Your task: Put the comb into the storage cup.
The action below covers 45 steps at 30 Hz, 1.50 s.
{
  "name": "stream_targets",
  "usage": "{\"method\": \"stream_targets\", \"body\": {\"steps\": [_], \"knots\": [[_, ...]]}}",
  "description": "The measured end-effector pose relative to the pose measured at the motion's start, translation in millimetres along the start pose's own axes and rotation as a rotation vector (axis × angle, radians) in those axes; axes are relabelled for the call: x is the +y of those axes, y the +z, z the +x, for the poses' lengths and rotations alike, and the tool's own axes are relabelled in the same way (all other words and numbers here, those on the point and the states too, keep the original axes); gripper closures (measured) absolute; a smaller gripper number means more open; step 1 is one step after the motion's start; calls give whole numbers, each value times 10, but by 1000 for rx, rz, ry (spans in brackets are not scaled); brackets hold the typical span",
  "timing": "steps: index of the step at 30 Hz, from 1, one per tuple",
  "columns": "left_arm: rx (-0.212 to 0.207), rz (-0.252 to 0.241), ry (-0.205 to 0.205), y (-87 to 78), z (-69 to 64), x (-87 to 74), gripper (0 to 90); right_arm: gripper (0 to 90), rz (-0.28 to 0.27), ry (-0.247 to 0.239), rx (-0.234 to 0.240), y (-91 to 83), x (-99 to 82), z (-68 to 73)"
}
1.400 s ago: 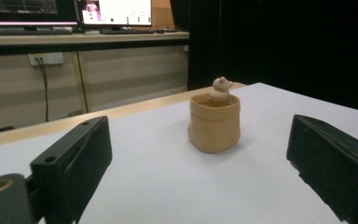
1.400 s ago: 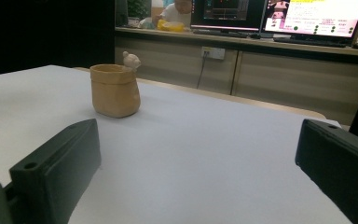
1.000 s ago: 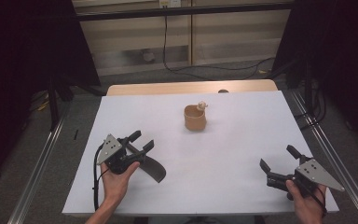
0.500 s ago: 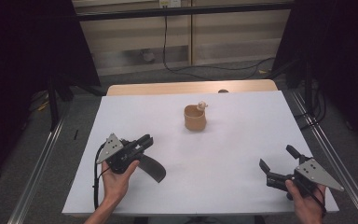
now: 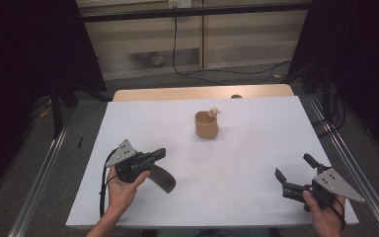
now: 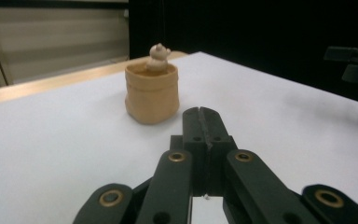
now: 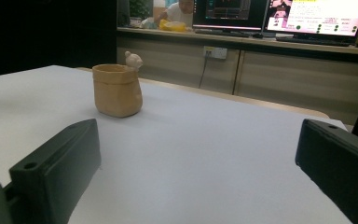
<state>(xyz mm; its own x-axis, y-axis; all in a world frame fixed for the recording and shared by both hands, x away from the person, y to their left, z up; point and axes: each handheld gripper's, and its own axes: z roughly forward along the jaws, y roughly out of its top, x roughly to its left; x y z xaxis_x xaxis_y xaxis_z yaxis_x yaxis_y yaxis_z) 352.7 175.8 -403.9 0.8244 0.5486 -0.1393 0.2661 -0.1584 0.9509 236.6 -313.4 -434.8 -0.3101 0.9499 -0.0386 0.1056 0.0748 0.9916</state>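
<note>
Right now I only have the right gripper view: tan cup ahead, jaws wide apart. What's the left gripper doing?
Observer: The left gripper has just closed its jaws. They're shut, with nothing between them.
Operator: Where is it relative to the cup?
Observer: In the high view it's at the near left of the table, aimed roughly toward the cup and well apart from it.
Operator: And where am I on the table?
Observer: The right gripper is by the near right corner, close to the right edge, with its open jaws pointing up-left in that view.
</note>
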Motion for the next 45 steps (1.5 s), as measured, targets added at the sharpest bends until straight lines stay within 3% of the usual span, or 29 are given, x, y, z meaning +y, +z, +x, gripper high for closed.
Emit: {"method": "stream_targets", "body": {"steps": [6, 13, 15, 17, 21, 26, 30, 38, 45], "knots": [[-2, 65, -30, 60, 9, 46, 900, 0, -1, -2, 0, 6, -2, 6], [-2, 197, -73, 179, 81, 163, 900, 0, -3, -4, -8, 7, -2, 3], [0, 235, -88, 214, 87, 152, 900, 0, -2, -2, -5, 5, -2, 1], [36, 290, -87, 246, 68, 111, 900, 0, -2, -5, -5, 8, -3, 0], [32, 331, -98, 253, 57, 86, 900, 0, 1, -10, 4, 13, -5, 5], [31, 420, -118, 347, 57, 59, 900, 0, 0, -6, 7, 12, -4, 8], [22, 462, -131, 413, 52, 44, 900, 0, 4, -5, 5, 20, -6, 2], [-7, 538, -112, 576, 45, -30, 900, 0, 2, -5, 8, 14, -7, 3], [-5, 570, -116, 619, 22, -67, 900, 0, 3, -15, 21, 21, -7, 19]]}}
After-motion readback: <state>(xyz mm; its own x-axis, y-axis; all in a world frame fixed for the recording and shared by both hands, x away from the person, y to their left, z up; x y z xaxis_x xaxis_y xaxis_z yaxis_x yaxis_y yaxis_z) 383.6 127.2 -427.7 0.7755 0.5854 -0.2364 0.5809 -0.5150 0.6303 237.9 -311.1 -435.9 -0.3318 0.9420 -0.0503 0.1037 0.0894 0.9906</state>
